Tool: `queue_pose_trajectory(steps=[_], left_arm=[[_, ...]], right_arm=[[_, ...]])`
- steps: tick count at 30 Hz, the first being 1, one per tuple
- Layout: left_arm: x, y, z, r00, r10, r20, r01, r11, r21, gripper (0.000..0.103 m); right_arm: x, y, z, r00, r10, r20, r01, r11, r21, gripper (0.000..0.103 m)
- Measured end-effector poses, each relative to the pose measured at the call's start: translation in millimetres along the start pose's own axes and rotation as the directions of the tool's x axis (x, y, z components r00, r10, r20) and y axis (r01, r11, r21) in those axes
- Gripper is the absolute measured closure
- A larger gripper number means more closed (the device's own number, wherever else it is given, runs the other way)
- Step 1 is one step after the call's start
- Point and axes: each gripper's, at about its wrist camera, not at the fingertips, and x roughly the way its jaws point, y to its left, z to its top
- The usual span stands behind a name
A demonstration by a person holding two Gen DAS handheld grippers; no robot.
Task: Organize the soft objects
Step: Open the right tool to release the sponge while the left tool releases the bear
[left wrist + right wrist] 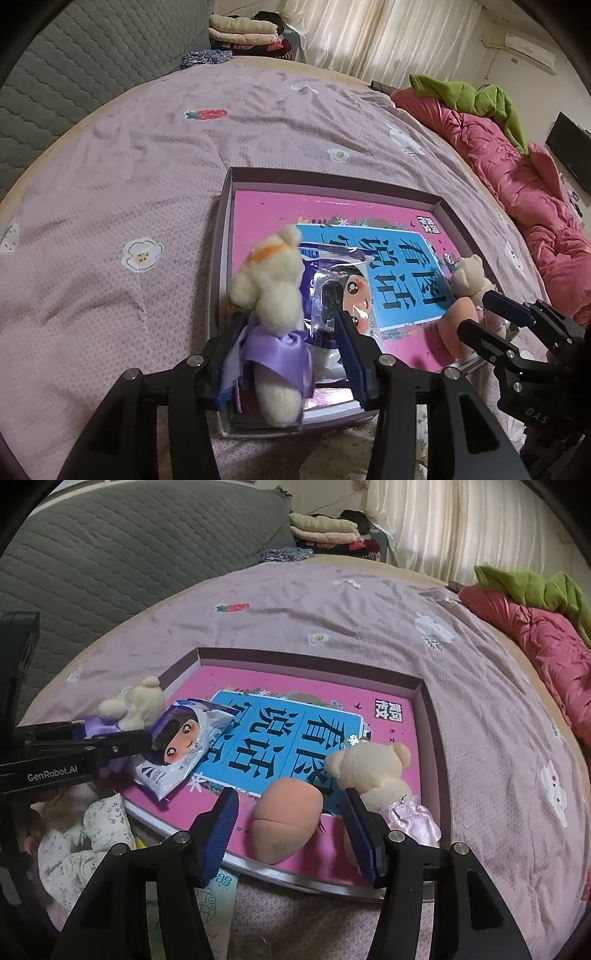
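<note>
Fuzzy plush bear [271,291] in glossy satin, crinkly plastic packet [181,746], matt quilted cloth bedspread [110,206].

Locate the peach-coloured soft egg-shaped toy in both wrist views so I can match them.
Left wrist: peach toy at right of centre, in the box's near right corner, partly hidden by the right gripper.
Right wrist: peach toy at lower centre, lying between the right gripper's open jaws.
Shared landmark: the blue panel with large characters in the box.

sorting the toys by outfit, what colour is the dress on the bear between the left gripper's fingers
Shiny purple dress on the cream bear; clearest in the left wrist view.
</note>
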Motion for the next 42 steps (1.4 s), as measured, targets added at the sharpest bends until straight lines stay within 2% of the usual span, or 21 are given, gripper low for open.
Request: queue_pose_trajectory(steps=[12,19,22,29,33,42], left_arm=[[-19,-4,3,0.997,0.004,0.075,-0.006,1.0,0.027,0.05],[-24,-6,4,0.996,-0.01,0.084,0.007,0.999,0.036,0.049],[-26,-5,3,0.996,-0.006,0.09,0.003,0.999,0.034,0.049],[-33,-2,3,0.994,-0.009,0.105,0.005,0.999,0.036,0.048],[-41,2,3,0.991,-0.017,0.132,0.013,1.0,0.028,0.042],[-49,3,3,0.987,-0.019,0.159,0.016,1.0,0.023,0.041]], right_arm=[[-5,3,2,0.999,0.006,0.035,-0.006,1.0,-0.011,0.043],[-10,4,2,0.998,0.002,0.059,0.0,1.0,-0.02,0.042],[-12,4,2,0.998,-0.005,0.069,0.006,1.0,-0.017,0.034],[-19,1,2,0.996,-0.009,0.094,0.011,1.0,-0.015,0.034],[-25,0,2,0.993,-0.015,0.118,0.016,1.0,-0.014,0.033],[-34,-3,3,0.987,-0.037,0.159,0.036,0.999,0.005,0.03]])
